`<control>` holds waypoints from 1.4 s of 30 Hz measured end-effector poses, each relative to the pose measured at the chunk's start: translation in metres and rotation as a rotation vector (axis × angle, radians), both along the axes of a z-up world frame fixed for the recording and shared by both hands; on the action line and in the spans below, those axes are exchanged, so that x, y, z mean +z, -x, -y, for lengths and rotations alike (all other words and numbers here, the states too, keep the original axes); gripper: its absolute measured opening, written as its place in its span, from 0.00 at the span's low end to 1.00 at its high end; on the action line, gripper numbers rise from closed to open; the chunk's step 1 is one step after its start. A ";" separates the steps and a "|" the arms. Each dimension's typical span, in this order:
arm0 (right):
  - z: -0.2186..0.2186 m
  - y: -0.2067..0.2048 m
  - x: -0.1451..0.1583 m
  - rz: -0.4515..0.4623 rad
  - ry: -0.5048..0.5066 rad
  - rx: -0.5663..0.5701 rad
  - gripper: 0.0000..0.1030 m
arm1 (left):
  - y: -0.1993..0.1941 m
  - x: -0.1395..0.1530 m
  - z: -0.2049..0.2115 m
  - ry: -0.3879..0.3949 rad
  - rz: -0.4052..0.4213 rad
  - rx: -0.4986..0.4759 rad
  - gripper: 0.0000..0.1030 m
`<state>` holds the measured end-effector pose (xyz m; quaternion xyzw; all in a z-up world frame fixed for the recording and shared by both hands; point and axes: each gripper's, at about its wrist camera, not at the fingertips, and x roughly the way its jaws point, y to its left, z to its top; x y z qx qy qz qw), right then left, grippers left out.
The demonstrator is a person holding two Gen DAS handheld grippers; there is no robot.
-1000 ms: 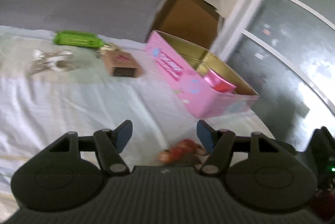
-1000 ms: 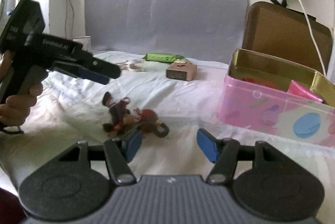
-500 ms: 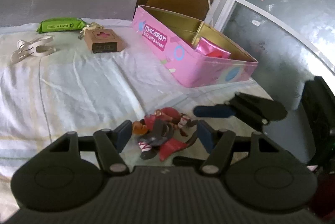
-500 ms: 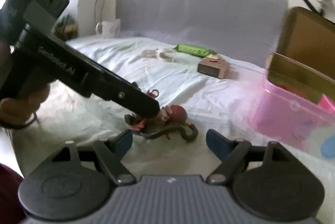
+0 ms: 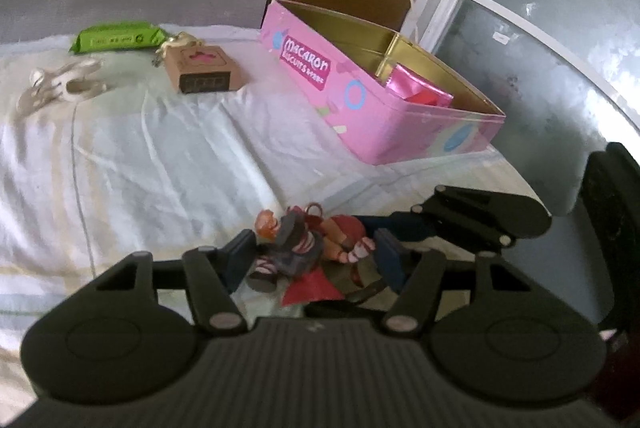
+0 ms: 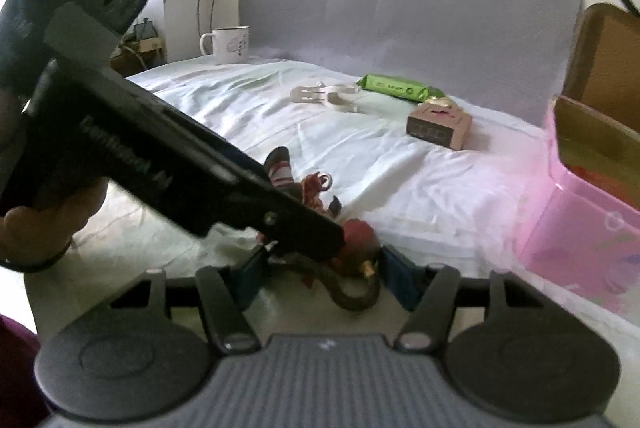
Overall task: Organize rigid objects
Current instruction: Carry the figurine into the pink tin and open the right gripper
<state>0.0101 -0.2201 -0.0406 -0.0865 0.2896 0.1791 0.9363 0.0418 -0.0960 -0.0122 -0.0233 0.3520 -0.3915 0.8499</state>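
Sitting low in the middle of both views, the toy figure [image 5: 308, 248] lies between both wide-open grippers, left [image 5: 314, 256] and right [image 6: 320, 270], so only one should squeeze its thick middle gently.

Figurine [image 5: 308, 252] between both tongs' fingers

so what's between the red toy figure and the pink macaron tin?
Nothing: only bare wrinkled white sheet lies between the red toy figure and the pink macaron tin, clearest in the left wrist view.
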 end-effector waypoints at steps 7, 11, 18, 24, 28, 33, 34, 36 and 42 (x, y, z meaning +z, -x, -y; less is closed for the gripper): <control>0.009 0.004 0.027 0.128 0.023 -0.067 0.59 | -0.001 0.037 0.017 0.024 0.119 -0.011 0.64; 0.021 0.001 0.046 0.206 0.051 -0.109 0.59 | -0.010 0.058 0.035 0.053 0.162 -0.023 0.64; 0.057 -0.010 0.062 0.252 0.099 -0.194 0.59 | -0.031 0.069 0.082 0.057 0.196 -0.086 0.64; 0.099 -0.022 0.065 0.243 0.086 -0.281 0.59 | -0.052 0.073 0.125 0.081 0.150 -0.130 0.63; 0.125 -0.030 0.063 0.226 0.054 -0.329 0.59 | -0.061 0.072 0.154 0.074 0.141 -0.149 0.63; 0.150 -0.041 0.057 0.195 -0.002 -0.372 0.59 | -0.070 0.065 0.174 0.052 0.127 -0.152 0.63; 0.154 -0.043 0.055 0.191 -0.007 -0.377 0.59 | -0.072 0.064 0.176 0.050 0.122 -0.149 0.63; 0.157 -0.045 0.052 0.187 -0.010 -0.386 0.59 | -0.077 0.060 0.180 0.047 0.110 -0.141 0.63; 0.162 -0.061 0.046 0.177 -0.019 -0.394 0.59 | -0.088 0.052 0.187 0.020 0.096 -0.108 0.63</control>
